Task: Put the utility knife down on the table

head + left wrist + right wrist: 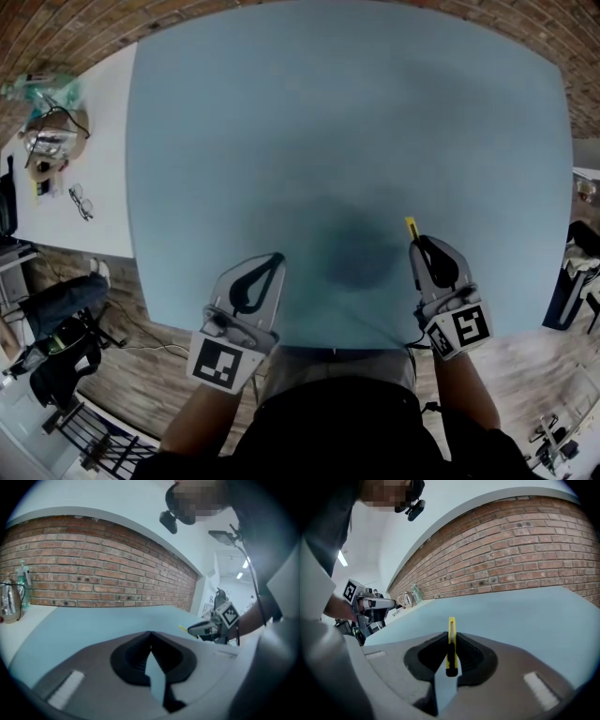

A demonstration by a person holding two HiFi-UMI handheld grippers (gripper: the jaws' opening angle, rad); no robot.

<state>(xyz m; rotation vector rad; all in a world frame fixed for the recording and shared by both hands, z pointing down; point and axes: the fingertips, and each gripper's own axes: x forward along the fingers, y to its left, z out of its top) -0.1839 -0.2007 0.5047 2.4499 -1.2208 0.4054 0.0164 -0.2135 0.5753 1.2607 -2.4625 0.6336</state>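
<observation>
A slim yellow utility knife (pixel 451 644) with a black slider stands clamped between the jaws of my right gripper (pixel 451 634), its tip sticking out past them. In the head view the right gripper (pixel 418 246) hovers over the near right of the light blue table (pixel 347 141), with the utility knife's yellow tip (pixel 411 225) showing ahead of it. My left gripper (pixel 275 258) is over the near left edge, jaws closed with nothing between them. In the left gripper view its jaws (pixel 150 634) meet, and the right gripper (pixel 213 626) appears beyond with the yellow tip.
A white side table (pixel 80 159) at the left carries a kettle (pixel 45 141), bottles and glasses (pixel 81 202). A brick wall (pixel 511 559) runs behind the blue table. Bags and chairs stand on the wood floor around the table.
</observation>
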